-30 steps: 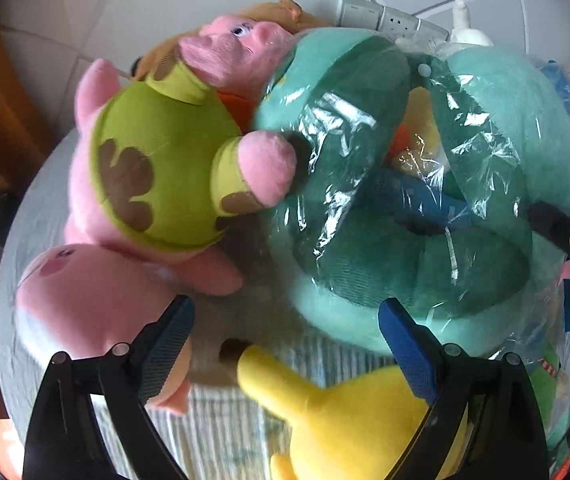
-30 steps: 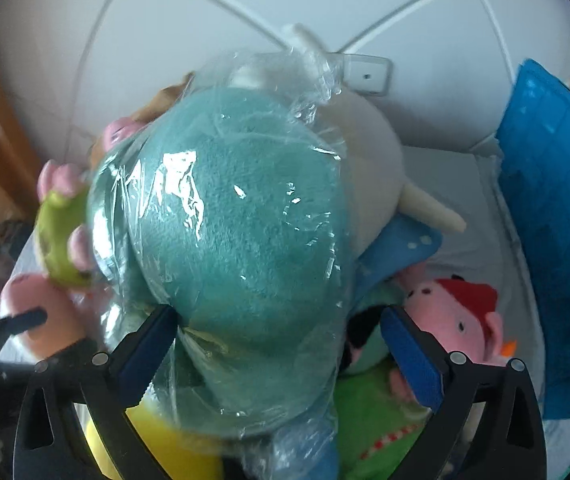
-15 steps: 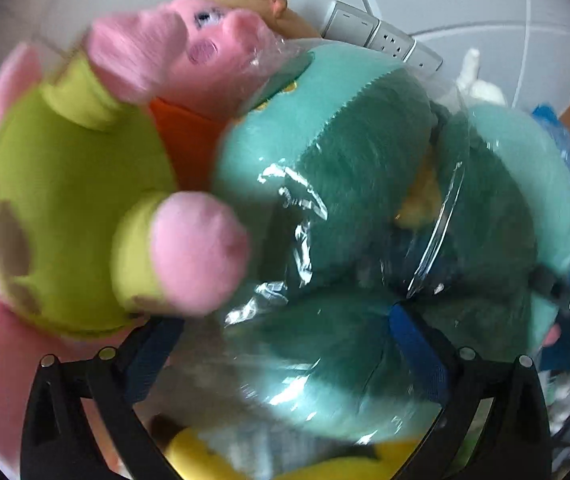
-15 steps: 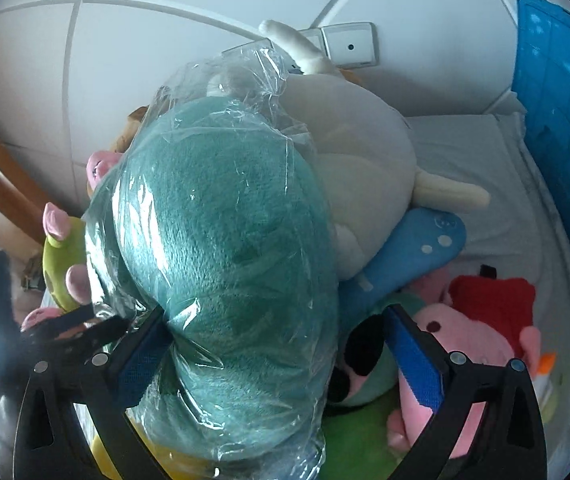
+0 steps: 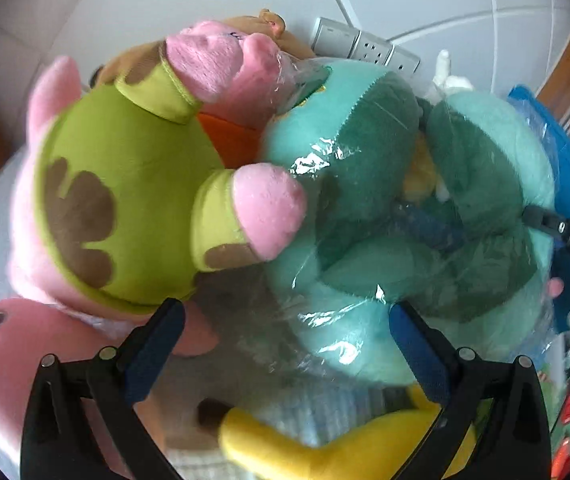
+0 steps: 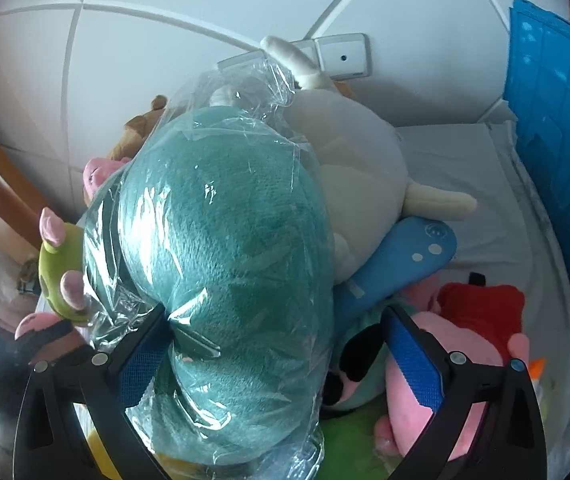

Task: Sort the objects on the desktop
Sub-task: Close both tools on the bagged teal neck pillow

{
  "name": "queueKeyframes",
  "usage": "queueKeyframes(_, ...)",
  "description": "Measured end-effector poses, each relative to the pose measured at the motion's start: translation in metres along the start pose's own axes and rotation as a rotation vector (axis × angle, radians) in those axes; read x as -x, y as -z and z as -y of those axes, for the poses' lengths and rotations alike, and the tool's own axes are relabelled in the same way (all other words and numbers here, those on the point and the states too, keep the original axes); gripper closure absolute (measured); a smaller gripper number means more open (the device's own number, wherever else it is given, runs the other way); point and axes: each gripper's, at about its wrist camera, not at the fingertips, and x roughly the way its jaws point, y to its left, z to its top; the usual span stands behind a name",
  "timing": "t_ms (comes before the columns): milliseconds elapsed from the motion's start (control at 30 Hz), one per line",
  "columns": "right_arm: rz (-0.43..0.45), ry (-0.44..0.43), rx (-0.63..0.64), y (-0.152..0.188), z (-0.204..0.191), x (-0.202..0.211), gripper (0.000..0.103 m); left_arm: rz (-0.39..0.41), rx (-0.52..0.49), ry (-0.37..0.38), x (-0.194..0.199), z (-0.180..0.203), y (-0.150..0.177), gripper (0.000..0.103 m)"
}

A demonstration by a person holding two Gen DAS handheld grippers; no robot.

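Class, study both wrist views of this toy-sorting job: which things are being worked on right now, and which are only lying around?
In the job:
teal plush in clear plastic wrap
left gripper, open
right gripper, open around the wrapped plush

Lying about:
pink pig plush in green outfit
yellow plush
white plush
blue plush
wall sockets

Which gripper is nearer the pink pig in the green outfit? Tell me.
Left. The left gripper sits just below the pig; the right gripper is across the bagged teal plush.
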Motion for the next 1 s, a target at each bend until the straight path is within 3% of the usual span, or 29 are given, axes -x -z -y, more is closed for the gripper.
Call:
queueKeyframes(133,-0.005,0.012,0.001,-0.004,0.007,0.002,0.001,-0.073,0.162,0.21,-0.04,-0.003,-0.006,0.0)
queueKeyframes(267,-0.011,0.024,0.002,-0.009,0.014,0.003,0.001,-0.101,0.152,0.246,-0.06,0.016,-0.019,0.0)
queueKeyframes(400,-0.035,0.004,-0.016,-0.009,0.024,0.003,0.001,-0.107,0.1,0.235,-0.067,0.028,-0.025,0.0)
queueKeyframes(567,-0.018,-0.004,-0.002,-0.007,0.006,-0.01,0.001,-0.116,0.08,0.213,-0.067,0.027,-0.021,0.0)
queueKeyframes(633,-0.03,0.032,0.041,-0.003,-0.012,-0.02,0.001,-0.101,0.04,0.183,-0.057,0.032,-0.017,0.007)
queueKeyframes(733,0.003,0.038,0.048,0.003,-0.027,-0.013,0.016,-0.065,-0.006,0.157,-0.036,0.037,-0.013,0.02)
queueKeyframes(800,0.015,-0.009,0.018,0.005,-0.024,-0.001,0.021,-0.044,-0.028,0.159,-0.019,0.042,-0.01,0.022)
queueKeyframes(1000,0.06,-0.065,-0.004,0.014,-0.017,0.047,0.021,0.011,-0.09,0.165,0.039,0.072,-0.001,0.023)
